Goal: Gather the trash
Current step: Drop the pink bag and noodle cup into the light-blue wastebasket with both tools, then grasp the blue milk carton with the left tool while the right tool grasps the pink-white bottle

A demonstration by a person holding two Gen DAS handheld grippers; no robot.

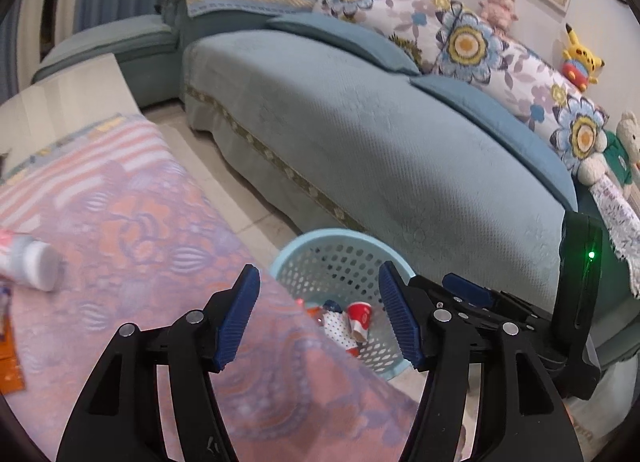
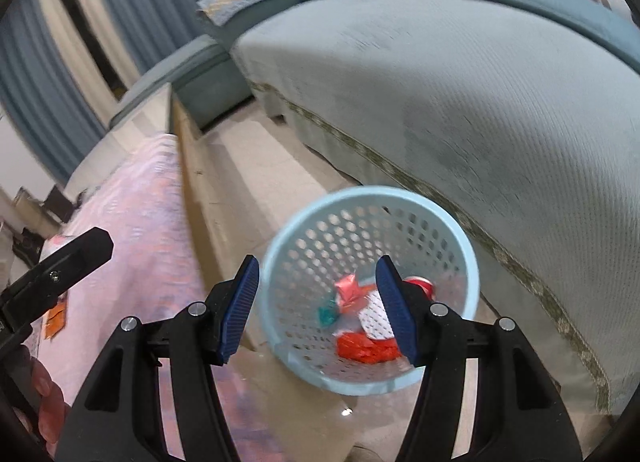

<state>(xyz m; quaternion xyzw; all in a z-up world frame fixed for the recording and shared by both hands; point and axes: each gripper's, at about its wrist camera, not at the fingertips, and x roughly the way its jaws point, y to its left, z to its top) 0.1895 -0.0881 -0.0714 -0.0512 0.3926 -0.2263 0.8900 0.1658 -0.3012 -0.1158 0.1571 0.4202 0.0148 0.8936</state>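
Observation:
A light blue perforated basket (image 2: 276, 262) stands on the floor between the table and the sofa. Inside lie crumpled red wrappers (image 2: 366, 348), a teal scrap (image 2: 328, 312), a white dotted wrapper (image 2: 374, 318) and a red cup (image 1: 360, 318). My right gripper (image 2: 318, 262) hangs open above the basket with nothing between its blue pads. Over the table's edge beside the basket (image 1: 304, 250), my left gripper (image 1: 318, 268) is open and empty. On the pink cloth at the far left lie a white bottle (image 1: 34, 264) and an orange wrapper (image 1: 10, 366).
A pale blue sofa (image 1: 380, 134) with floral cushions and plush toys runs along the right, close behind the basket. The pink patterned tablecloth (image 1: 140, 246) covers the low table on the left. The right gripper's black housing with a green light (image 1: 580, 302) sits right of my left fingers.

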